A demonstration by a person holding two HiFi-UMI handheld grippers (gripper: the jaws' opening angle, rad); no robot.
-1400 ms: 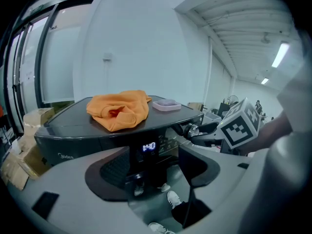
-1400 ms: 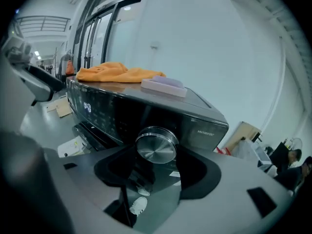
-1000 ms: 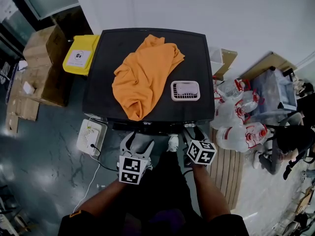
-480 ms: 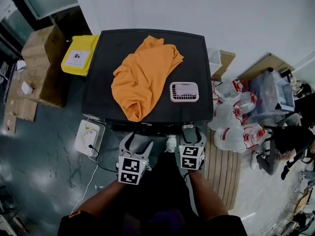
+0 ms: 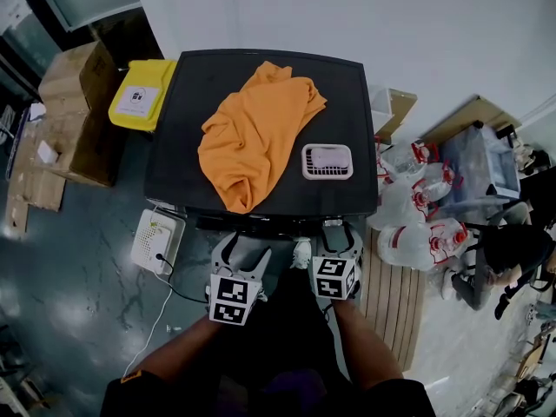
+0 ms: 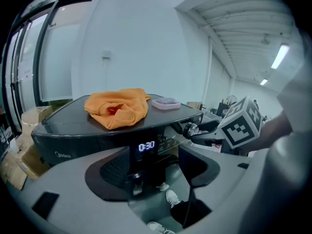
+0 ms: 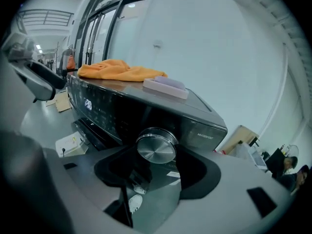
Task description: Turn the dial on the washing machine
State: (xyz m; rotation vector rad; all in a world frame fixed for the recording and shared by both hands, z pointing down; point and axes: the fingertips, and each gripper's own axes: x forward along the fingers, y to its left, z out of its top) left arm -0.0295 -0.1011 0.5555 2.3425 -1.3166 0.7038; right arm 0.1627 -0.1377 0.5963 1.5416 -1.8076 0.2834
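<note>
Front panel of the washing machine [image 5: 182,146]. The round metal dial [image 7: 156,147] is sitting at the panel's right end, right of the lit display [image 6: 146,146]. Its short axis is pointing out toward the person, with the flat face tilting slightly upward. The right tongs [image 5: 338,231] are clamping the dial's rim, their jaws having just been closing, and the forearm is reaching forward and down. The left tongs [image 5: 241,248] are hanging open and empty, just short of the panel.
</note>
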